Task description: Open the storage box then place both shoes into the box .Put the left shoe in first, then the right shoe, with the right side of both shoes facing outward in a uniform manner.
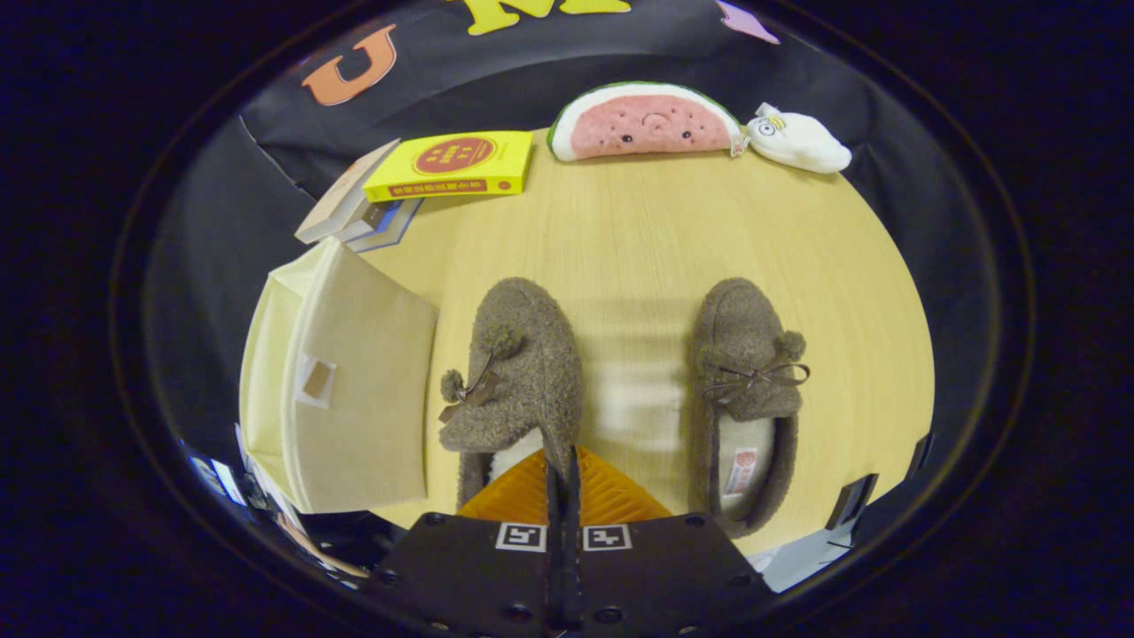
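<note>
claw (563, 461) clenched on heel rim of left slipper (516, 372), right slipper (747, 390) beside it, closed storage box (345, 390) at table (638, 230) left edge

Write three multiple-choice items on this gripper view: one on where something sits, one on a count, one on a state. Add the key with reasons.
1. Where is the storage box relative to the two slippers?
A. between them
B. beside the left-hand slipper, away from the other
C. behind the watermelon plush

2. How many slippers are on the table?
A. one
B. two
C. three

3. How do the fingers of the gripper stand?
A. closed together on the heel rim of the left-hand slipper
B. wide apart over the right-hand slipper
C. inside the box

Key: B, the box flanks that slipper's outer side; B, a matching pair lies side by side; A, the fingers meet with the rim pinched between them.
</note>
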Action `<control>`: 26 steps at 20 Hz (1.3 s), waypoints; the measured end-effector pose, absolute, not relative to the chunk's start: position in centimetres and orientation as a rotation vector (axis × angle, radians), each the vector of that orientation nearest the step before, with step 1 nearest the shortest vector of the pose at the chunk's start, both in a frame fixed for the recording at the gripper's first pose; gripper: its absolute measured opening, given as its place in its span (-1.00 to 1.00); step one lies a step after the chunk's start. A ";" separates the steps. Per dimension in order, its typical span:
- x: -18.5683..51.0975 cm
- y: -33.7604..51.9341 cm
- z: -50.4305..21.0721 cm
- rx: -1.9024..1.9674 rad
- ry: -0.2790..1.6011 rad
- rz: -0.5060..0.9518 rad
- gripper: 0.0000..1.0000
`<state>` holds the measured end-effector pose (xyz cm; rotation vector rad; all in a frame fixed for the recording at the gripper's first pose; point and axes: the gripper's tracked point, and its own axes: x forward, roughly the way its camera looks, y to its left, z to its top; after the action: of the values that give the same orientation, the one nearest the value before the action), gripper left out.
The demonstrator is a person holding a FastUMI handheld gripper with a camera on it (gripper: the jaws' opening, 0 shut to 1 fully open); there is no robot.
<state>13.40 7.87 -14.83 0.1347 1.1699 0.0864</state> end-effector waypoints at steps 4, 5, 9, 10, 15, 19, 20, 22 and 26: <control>12.6 10.7 -9.3 0.161 1.101 0.104 -0.99; 12.5 11.5 -7.9 0.166 1.081 0.108 -0.99; 12.4 15.4 -3.4 0.191 1.019 0.153 -0.99; 12.4 16.6 -2.6 0.220 1.007 0.171 -0.99; 12.7 22.3 -1.8 0.309 1.001 0.254 -0.99; 13.6 25.6 -3.7 0.347 1.019 0.272 -0.99; 13.7 26.3 -4.3 0.363 1.039 0.272 -0.99; 14.3 27.5 -5.1 0.399 1.060 0.267 -0.99; 15.1 30.3 -8.1 0.429 1.106 0.248 -0.99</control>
<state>15.09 30.28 -8.07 0.4293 1.1059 0.2482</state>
